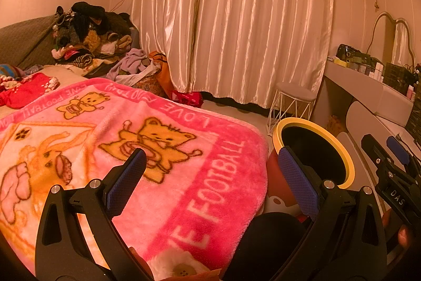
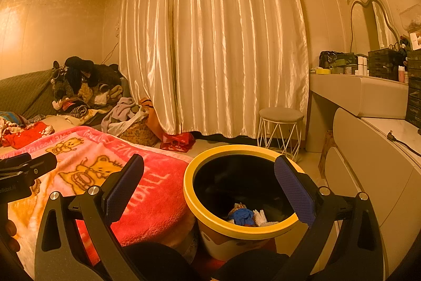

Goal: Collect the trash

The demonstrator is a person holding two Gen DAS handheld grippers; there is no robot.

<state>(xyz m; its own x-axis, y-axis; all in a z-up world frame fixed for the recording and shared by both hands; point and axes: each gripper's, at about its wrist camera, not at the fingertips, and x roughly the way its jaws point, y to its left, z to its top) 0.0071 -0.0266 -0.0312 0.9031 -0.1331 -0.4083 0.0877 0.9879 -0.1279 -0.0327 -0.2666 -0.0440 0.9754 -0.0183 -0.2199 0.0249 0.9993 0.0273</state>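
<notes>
A trash bin with a yellow rim (image 2: 238,227) (image 1: 350,165) and a black liner stands on the floor beside the bed. Inside it lie a crumpled blue piece (image 2: 241,215) and white paper scraps (image 2: 260,217). My right gripper (image 2: 210,183) hovers open just above the bin's mouth, nothing between its blue pads. My left gripper (image 1: 210,175) is open over the edge of the pink blanket (image 1: 158,149), also holding nothing. The right gripper shows at the right edge of the left wrist view (image 1: 392,162); the left one shows at the left edge of the right wrist view (image 2: 23,170).
Piled clothes (image 1: 89,41) cover the far end of the bed. A white wire stool (image 2: 280,128) stands before the curtain (image 2: 210,44). A vanity desk (image 2: 368,96) with bottles and a mirror runs along the right. A red bag (image 2: 179,141) lies on the floor.
</notes>
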